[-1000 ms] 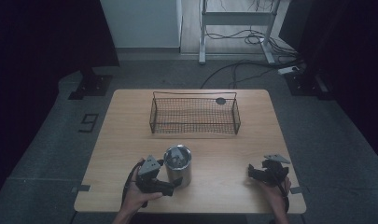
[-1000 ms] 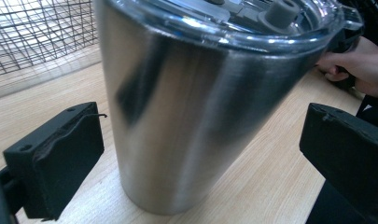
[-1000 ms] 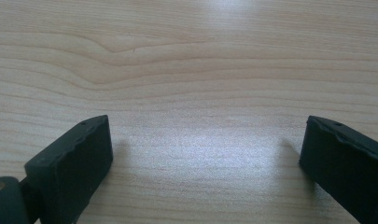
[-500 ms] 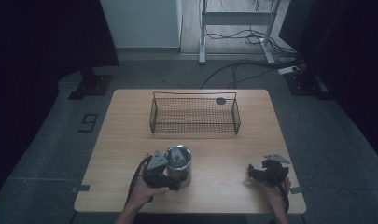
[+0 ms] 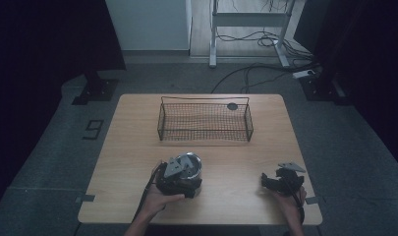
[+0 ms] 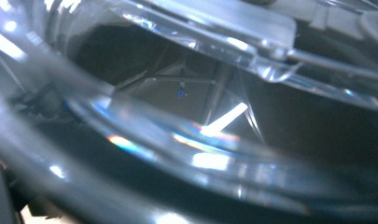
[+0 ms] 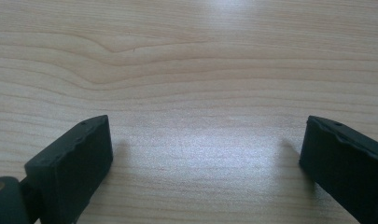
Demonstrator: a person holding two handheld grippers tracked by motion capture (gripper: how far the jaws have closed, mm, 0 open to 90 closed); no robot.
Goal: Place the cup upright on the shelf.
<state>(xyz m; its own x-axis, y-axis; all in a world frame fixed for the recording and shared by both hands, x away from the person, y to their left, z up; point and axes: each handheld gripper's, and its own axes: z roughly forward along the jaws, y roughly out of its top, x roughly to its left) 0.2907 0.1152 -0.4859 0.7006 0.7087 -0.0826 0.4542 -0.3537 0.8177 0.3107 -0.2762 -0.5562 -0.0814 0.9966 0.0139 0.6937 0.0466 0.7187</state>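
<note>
Found the left gripper (image 5: 185, 181) right up against the shiny cup (image 5: 192, 161) at the near-left part of the table (image 5: 226, 157), just short of the front edge, with the left hand (image 5: 159, 199) behind it. Saw, in the left gripper view, the cup's glossy wall and rim (image 6: 186, 140) pressed very close to the lens, blurred and full of glare. Could not tell whether the jaws had closed on the cup or merely stood around it; possibly in contact already, but too much hidden under the gripper's own body in the high view to be sure. Noted the cup upright and seemingly resting on the wood, not lifted. Found the right gripper (image 5: 280, 181) low at the near-right corner, well apart from the cup, held by the right hand (image 5: 290, 199); in its own view (image 7: 205, 154), jaws spread wide over bare wood grain (image 7: 191, 56), holding nothing. Saw the wire basket (image 5: 205, 122) at the far middle of the table with nothing visible inside, and a small dark round thing (image 5: 232, 106) beyond its far right rim. Judged the work early: approach to the cup made, a secure hold unconfirmed, lifting and any carrying toward the basket not yet done.
</note>
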